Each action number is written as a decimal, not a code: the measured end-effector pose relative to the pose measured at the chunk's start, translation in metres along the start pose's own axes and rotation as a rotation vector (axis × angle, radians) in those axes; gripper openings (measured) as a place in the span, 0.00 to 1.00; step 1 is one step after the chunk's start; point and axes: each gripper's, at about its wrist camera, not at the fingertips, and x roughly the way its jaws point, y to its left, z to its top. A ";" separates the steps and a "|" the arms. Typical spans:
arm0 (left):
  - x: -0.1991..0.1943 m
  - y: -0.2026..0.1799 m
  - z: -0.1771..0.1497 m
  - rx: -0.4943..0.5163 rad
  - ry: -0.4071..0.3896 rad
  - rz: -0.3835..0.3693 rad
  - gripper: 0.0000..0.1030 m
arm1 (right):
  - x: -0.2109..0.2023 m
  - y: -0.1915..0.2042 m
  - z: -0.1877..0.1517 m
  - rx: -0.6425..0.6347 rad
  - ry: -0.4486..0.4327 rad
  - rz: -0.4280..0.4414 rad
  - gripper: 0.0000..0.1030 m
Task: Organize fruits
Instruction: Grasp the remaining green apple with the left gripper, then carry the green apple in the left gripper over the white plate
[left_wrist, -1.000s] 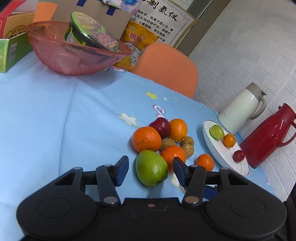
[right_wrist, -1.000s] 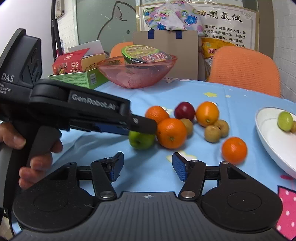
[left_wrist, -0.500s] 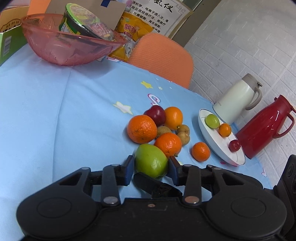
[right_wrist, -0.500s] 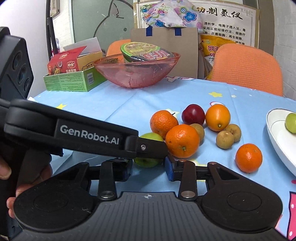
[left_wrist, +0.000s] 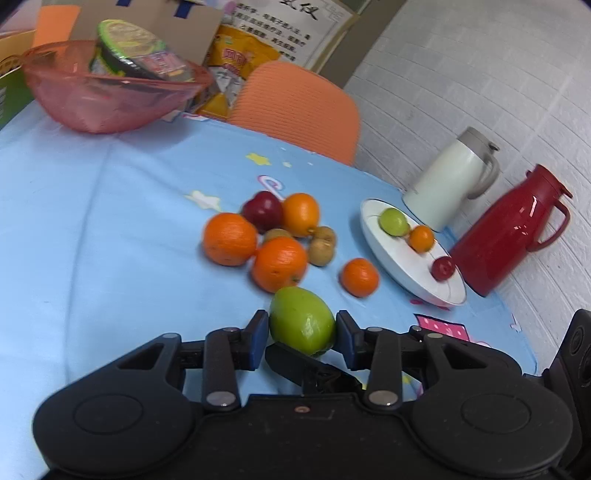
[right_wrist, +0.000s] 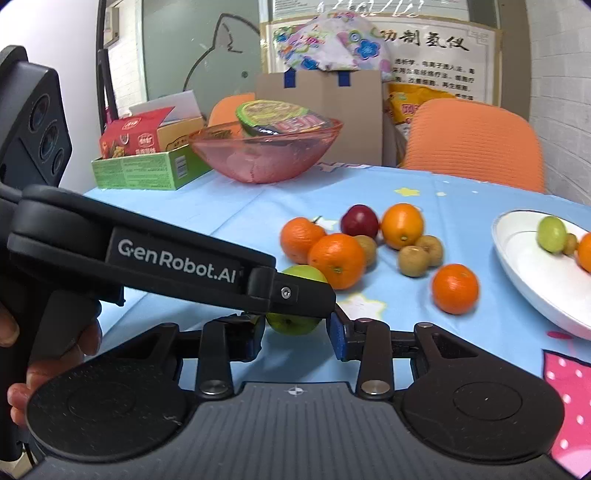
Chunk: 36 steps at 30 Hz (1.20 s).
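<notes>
A green apple (left_wrist: 301, 321) sits between the blue pads of my left gripper (left_wrist: 301, 328), which is shut on it just right of the fruit pile. My right gripper (right_wrist: 297, 334) has its pads close against the same apple (right_wrist: 293, 325) from the other two sides. One left finger (right_wrist: 295, 295) crosses in front of the apple there. A right finger (left_wrist: 295, 363) shows below the apple. The pile holds oranges (left_wrist: 229, 239), a red apple (left_wrist: 263, 211) and small brown fruits (left_wrist: 321, 251). The white plate (left_wrist: 391, 266) carries a green fruit (left_wrist: 393, 221), a small orange (left_wrist: 421, 238) and a red fruit (left_wrist: 442, 268).
A lone orange (left_wrist: 359, 277) lies between pile and plate. A white jug (left_wrist: 450, 184) and a red jug (left_wrist: 506, 229) stand behind the plate. A pink bowl (left_wrist: 103, 92) with a noodle cup, a green box (right_wrist: 147, 170) and an orange chair (left_wrist: 295, 107) are at the back.
My left gripper closed on the green apple and carried it right, away from the pile. The right gripper's jaws narrowed from wide to snug around the same apple.
</notes>
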 end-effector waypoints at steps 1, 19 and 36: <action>0.002 -0.006 0.000 0.012 0.002 -0.005 0.68 | -0.004 -0.004 -0.001 0.010 -0.007 -0.009 0.61; 0.077 -0.103 0.031 0.207 0.016 -0.156 0.68 | -0.040 -0.096 0.006 0.133 -0.139 -0.222 0.61; 0.161 -0.102 0.073 0.141 0.024 -0.138 0.68 | 0.006 -0.176 0.031 0.093 -0.059 -0.190 0.61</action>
